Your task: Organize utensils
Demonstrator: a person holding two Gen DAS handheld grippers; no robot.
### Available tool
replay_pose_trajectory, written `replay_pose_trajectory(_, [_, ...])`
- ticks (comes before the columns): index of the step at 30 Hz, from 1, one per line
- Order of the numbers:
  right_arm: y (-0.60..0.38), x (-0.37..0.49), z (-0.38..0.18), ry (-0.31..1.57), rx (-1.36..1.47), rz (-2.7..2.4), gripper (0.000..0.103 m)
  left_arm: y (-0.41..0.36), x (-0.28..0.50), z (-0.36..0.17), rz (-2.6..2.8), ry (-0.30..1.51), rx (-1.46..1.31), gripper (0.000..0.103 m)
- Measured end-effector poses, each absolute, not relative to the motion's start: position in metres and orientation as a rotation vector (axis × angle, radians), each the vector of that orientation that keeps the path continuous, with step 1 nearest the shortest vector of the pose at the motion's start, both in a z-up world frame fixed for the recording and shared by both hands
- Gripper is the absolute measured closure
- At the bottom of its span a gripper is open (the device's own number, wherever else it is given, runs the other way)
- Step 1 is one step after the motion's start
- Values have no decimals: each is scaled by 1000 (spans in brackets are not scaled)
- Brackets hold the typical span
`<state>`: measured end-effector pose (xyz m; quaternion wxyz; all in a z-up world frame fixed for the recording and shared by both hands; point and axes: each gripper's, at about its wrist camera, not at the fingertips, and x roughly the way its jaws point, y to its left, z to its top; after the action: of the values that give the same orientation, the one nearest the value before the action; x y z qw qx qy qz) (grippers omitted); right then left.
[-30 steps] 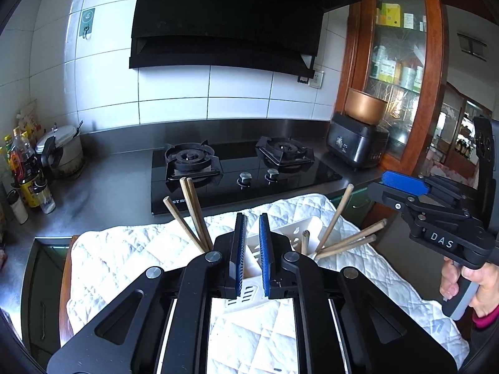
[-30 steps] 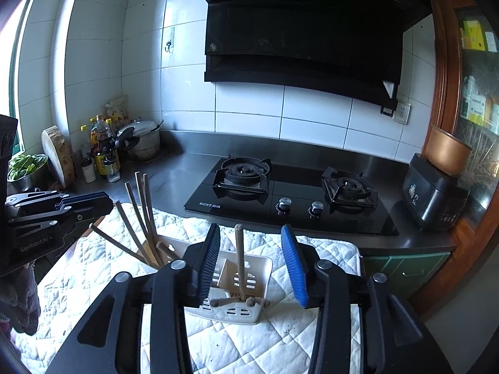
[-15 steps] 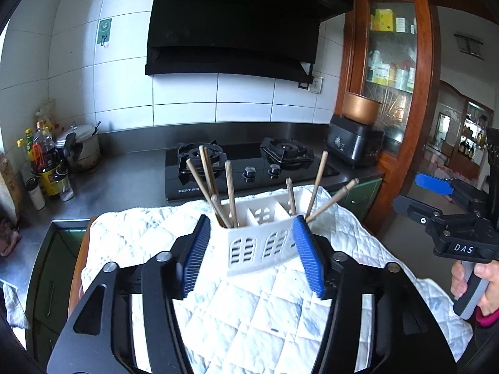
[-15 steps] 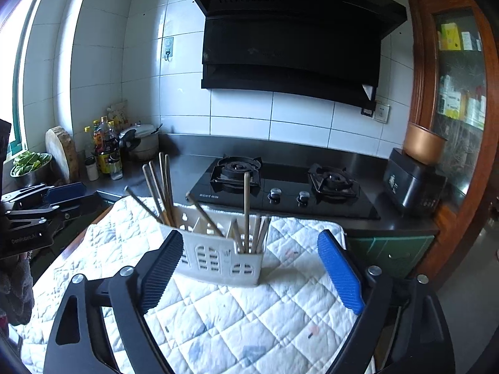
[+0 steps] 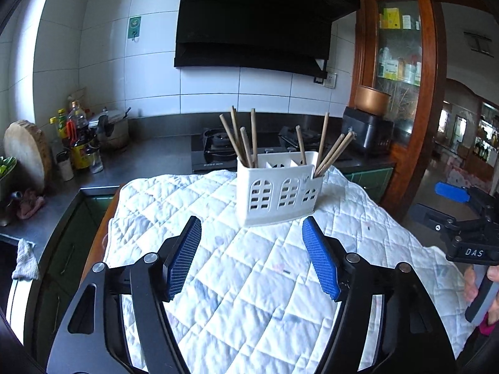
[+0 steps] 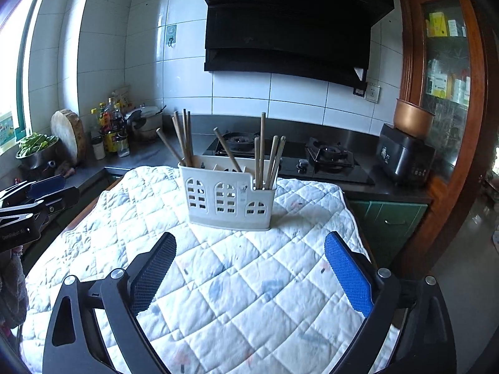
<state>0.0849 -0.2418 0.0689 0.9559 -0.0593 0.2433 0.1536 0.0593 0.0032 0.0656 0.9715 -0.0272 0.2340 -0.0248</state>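
Right tool [image 5: 452, 215] marked "DAS", stove [image 5: 212, 155] lettered "BEST", chopstick holder [image 5: 279, 187]

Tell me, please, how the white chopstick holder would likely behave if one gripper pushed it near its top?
The white chopstick holder looks like thin perforated plastic, so probably light. It stands tall and narrow on the soft quilted cloth, so it may tip rather than slide. The leaning chopsticks would likely shift.

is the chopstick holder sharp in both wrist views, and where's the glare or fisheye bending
Left wrist view: the white holder and chopsticks are sharp; cabinet frame bows at the edge. Right wrist view: holder equally crisp; window on the left is blown out with daylight, and tile lines curve strongly.
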Motion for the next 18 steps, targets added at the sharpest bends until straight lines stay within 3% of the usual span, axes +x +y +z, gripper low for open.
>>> replay_pose_trajectory(18, [-226,12,44,494,-85,247,8,17,2,51,-31,466,1,35])
